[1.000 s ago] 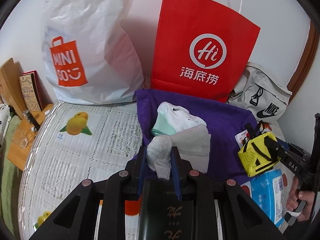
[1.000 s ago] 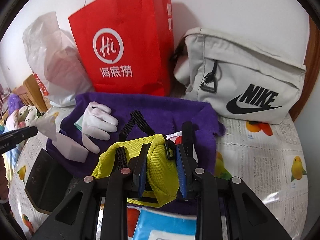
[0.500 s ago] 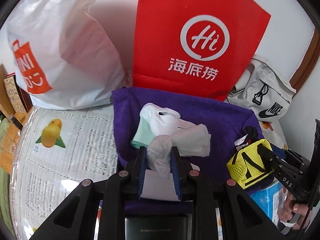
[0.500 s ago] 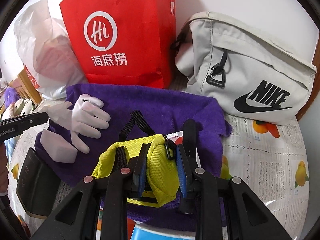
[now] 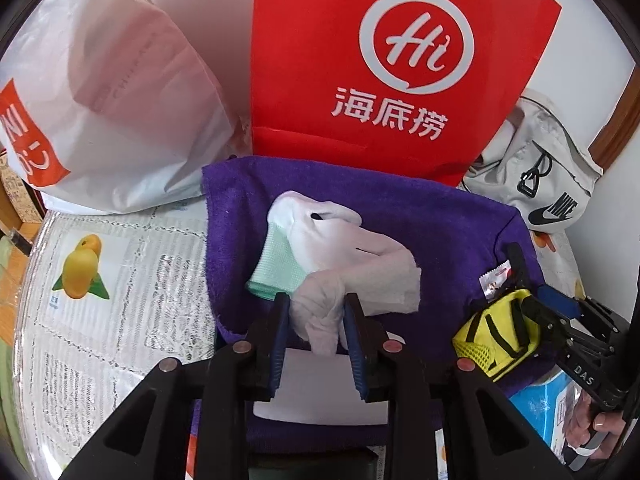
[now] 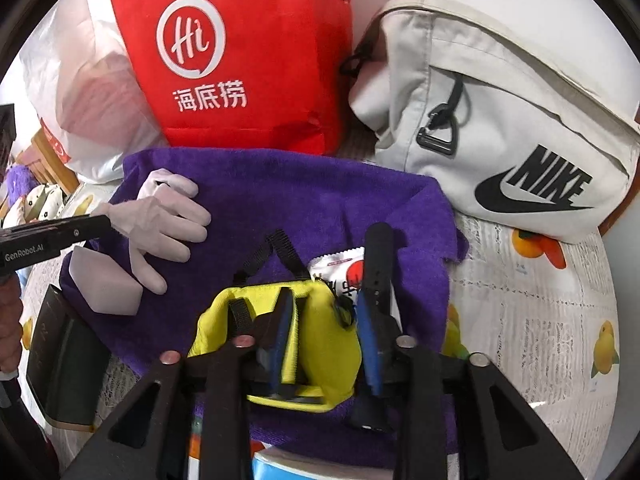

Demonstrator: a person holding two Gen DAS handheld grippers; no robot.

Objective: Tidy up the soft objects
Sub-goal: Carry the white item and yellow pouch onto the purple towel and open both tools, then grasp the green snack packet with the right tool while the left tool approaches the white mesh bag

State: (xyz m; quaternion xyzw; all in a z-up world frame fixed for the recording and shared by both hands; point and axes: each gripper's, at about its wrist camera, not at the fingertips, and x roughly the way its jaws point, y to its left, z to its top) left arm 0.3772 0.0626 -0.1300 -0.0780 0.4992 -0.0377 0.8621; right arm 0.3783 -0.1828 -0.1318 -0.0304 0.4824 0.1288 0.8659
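A white glove (image 5: 352,248) lies on the purple towel (image 5: 440,220), over a mint-green cloth (image 5: 276,268). My left gripper (image 5: 317,300) is shut on the glove's bunched cuff, and its jaws are opening. The right wrist view shows the same glove (image 6: 168,220) spread flat, with the left gripper (image 6: 106,222) at its wrist end. A yellow pouch (image 6: 320,328) rests on the towel's (image 6: 300,192) near edge. My right gripper (image 6: 323,300) straddles it with its jaws opening, and the right pad stands clear of the fabric. From the left wrist, the right gripper (image 5: 532,308) sits at the pouch (image 5: 496,336).
A red paper bag (image 5: 400,60), a white plastic shopping bag (image 5: 112,100) and a grey Nike bag (image 6: 500,120) stand against the wall behind the towel. On the towel lie a white block (image 6: 104,284), a snack packet (image 6: 340,268) and a black strap (image 6: 378,248). A dark box (image 6: 64,364) sits at the left.
My left gripper moved forward and down, laying the white glove on the towel. The right gripper's jaws spread wider around the yellow pouch, which now rests on the towel.
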